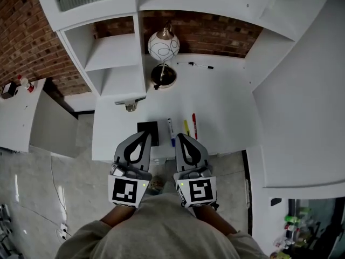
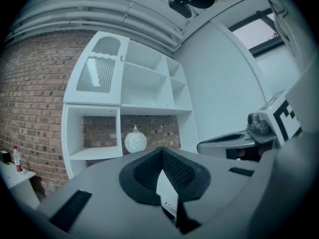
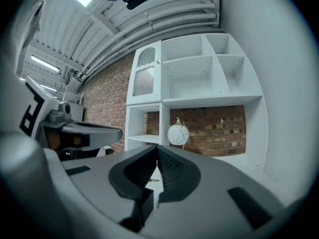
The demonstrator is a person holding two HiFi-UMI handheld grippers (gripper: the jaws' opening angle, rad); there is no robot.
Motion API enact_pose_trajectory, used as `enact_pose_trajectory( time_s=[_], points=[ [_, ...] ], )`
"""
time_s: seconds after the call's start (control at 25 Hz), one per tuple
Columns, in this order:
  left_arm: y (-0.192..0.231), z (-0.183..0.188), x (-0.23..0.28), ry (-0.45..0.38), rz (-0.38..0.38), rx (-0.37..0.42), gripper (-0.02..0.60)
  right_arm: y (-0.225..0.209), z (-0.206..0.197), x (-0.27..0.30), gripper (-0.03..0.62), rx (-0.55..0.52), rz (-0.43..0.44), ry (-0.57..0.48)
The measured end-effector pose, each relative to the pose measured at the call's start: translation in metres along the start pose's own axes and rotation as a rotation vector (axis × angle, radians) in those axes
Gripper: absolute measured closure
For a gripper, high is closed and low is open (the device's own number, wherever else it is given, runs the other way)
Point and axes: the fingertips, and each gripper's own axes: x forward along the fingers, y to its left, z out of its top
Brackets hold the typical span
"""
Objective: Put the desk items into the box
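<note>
Pens [image 1: 171,132] side by side, lengthwise front-to-back

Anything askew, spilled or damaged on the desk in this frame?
Nothing stands out. The blue marker, yellow marker and red marker lie neatly side by side next to the black box. One black marker lies apart at the back. The left gripper and right gripper are shut and empty.

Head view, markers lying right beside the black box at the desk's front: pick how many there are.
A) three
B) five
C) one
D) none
A: a blue marker, a yellow marker and a red marker lie side by side just right of the black box.
</note>
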Motion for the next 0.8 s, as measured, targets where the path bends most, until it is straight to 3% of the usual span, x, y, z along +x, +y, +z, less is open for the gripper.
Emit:
enact_pose_trajectory(
  time_s=[0.24, 0.48, 0.8],
  points=[
    [0.000, -0.015, 0.007, -0.004, -0.024, 0.004, 0.578, -0.010, -0.016, 0.004, 0.576, -0.001, -0.020, 0.037],
    [0.001, -0.037, 0.016, 0.014, -0.048, 0.004, 0.578, -0.006, -0.024, 0.016, 0.576, -0.028, 0.045, 0.026],
    [-0.004, -0.072, 0.032, 0.047, -0.080, 0.051, 0.578, -0.009, -0.059, 0.033, 0.576, -0.049, 0.069, 0.066]
  ],
)
